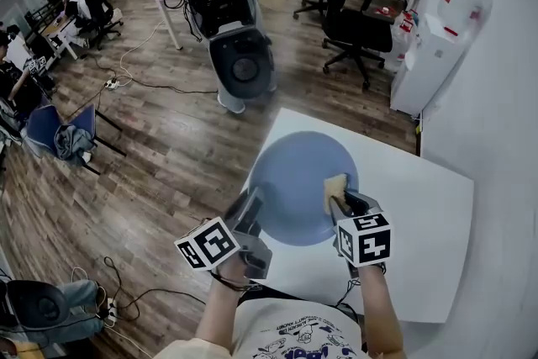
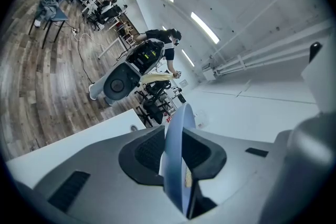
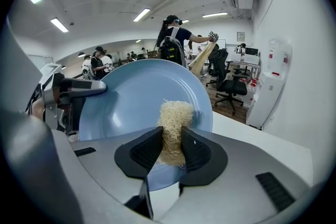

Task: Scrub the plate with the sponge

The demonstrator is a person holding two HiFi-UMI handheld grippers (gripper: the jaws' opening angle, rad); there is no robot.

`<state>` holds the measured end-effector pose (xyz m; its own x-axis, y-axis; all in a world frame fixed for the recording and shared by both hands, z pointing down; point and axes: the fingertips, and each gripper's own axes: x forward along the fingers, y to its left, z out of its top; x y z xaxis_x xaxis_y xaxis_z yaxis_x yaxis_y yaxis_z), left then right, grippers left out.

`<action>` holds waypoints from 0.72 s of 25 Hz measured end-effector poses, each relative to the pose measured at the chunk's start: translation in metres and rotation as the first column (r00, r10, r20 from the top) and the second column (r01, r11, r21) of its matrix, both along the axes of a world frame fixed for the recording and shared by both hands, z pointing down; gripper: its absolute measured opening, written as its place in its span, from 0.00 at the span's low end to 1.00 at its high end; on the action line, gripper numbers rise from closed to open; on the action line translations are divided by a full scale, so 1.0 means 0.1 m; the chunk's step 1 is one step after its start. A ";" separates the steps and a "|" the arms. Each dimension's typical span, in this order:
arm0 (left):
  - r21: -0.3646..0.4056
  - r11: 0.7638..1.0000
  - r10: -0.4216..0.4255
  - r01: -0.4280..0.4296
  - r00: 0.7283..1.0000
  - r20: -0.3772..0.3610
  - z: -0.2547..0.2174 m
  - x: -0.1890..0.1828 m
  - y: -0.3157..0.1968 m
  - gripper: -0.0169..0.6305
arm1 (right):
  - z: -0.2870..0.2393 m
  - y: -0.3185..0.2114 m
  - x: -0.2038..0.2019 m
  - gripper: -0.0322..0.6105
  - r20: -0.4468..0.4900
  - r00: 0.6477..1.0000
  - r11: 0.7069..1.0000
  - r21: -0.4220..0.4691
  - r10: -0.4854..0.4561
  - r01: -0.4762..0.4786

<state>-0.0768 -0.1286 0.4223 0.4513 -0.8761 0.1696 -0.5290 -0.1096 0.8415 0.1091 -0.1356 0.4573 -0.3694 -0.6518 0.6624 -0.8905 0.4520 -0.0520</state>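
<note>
Overhead, blue plate [image 1: 290, 176] held past the white table [image 1: 420, 206] edge, left gripper [image 1: 250, 208] clamped on its near rim, right gripper [image 1: 349, 200] pressing a pale fibrous sponge [image 1: 334, 189] onto its right side; in left gripper view, rim edge-on, pinched between both jaws; in right gripper view, sponge squeezed between jaws, against plate's hollow.

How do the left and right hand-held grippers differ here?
The left hand-held gripper clamps the blue plate by its rim; the right hand-held gripper clamps the beige sponge. The left meets the plate edge-on; the right faces its hollow side. Both are shut on something.
</note>
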 end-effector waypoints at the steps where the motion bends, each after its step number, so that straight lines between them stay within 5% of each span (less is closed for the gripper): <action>1: -0.001 1.000 -0.003 0.003 1.000 -0.003 0.01 -0.03 0.00 0.14 | 0.01 0.02 -0.04 0.21 0.000 1.000 1.000 -0.002 -0.004 0.004; 18: -0.004 0.999 -0.038 0.038 0.999 -0.014 0.01 -0.23 0.06 0.14 | 0.12 0.40 -0.46 0.21 -0.003 0.996 0.995 -0.039 -0.089 0.089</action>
